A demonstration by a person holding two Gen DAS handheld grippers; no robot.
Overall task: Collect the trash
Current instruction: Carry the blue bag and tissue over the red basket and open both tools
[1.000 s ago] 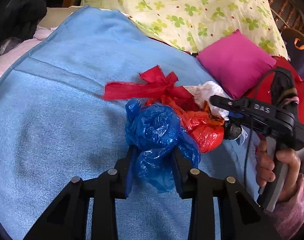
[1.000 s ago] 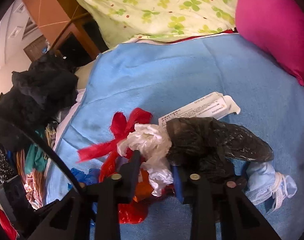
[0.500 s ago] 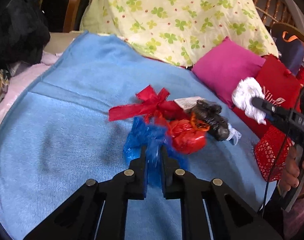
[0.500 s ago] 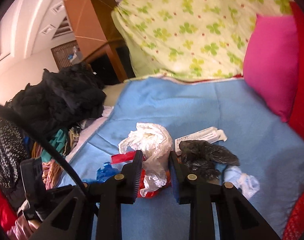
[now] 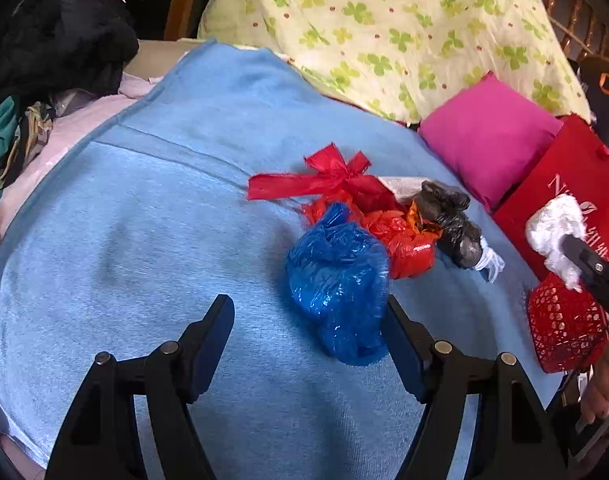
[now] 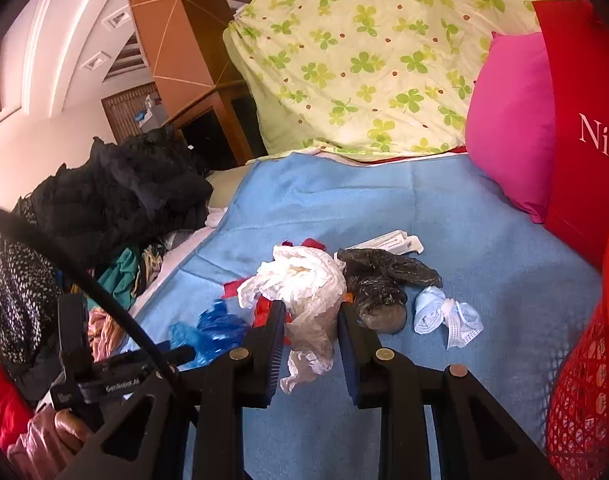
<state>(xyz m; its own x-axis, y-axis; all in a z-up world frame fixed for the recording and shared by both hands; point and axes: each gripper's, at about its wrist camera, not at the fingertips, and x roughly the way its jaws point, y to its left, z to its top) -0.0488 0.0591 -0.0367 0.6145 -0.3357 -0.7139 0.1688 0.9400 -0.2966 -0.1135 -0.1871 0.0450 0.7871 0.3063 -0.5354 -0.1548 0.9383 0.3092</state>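
Two grippers work the trash on the blanket. Right gripper is clamped on white wrap, carried toward the red basket at right. Left gripper is opening; the blue bag sits loose between its jaws, near the remaining pile.

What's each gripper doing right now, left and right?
Left gripper: jaws opening, blue bag between them, one finger touching it.
Right gripper: shut on white crumpled paper.
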